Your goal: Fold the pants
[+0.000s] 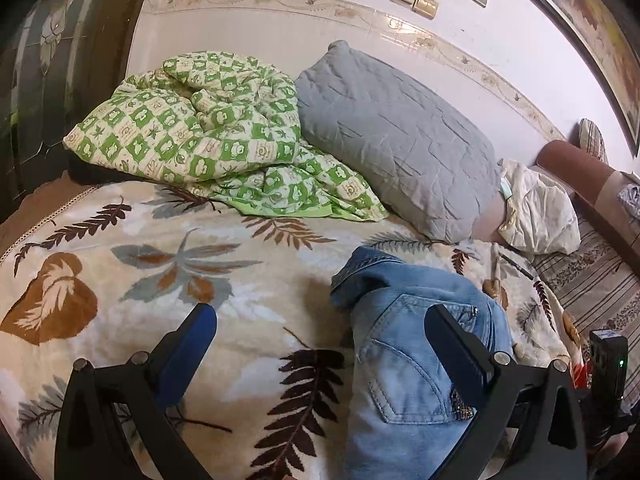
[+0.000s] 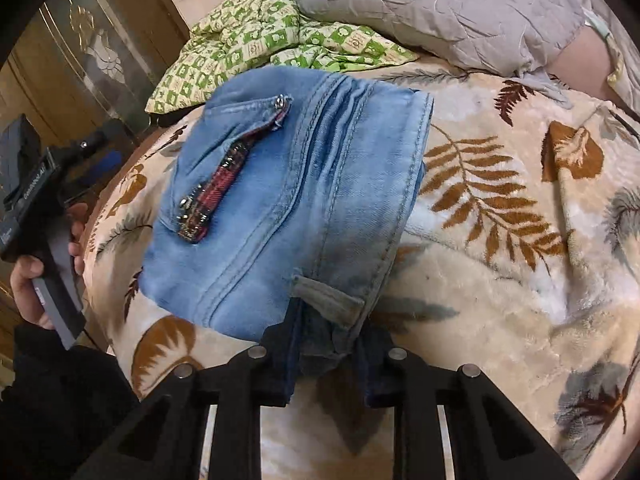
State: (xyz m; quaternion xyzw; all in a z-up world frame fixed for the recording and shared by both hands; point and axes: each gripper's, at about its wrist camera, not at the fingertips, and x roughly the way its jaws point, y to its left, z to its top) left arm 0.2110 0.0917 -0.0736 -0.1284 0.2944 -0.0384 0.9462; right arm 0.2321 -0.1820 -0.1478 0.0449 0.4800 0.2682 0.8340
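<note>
Folded light-blue denim pants (image 2: 288, 184) lie in a compact bundle on the bed, on top of a cream fleece blanket with brown and grey leaf print (image 2: 500, 240). A pocket with red plaid trim and metal studs (image 2: 218, 188) faces up. A belt loop sits at the near edge of the bundle.

Right claw (image 2: 326, 360): jaws narrow, dark pads pinched on the near edge of the denim, fabric bunched between them just under the belt loop. Grip looks firm, though the contact itself is partly hidden by the fold.

Left claw (image 1: 320, 328): jaws wide, nothing between the pads. Its blue-padded finger (image 1: 192, 344) hangs over bare blanket; the other finger sits over the pants' back pocket area, whether touching I cannot tell. In the right wrist view a hand (image 2: 36, 272) holds the left device's handle at the bed's left side.

Behind the pants: crumpled green-and-cream checked quilt (image 1: 208, 132), next to a grey quilted pillow (image 1: 396, 136). A white crumpled cloth (image 1: 536, 212) lies beside the pillow, near the wall.
</note>
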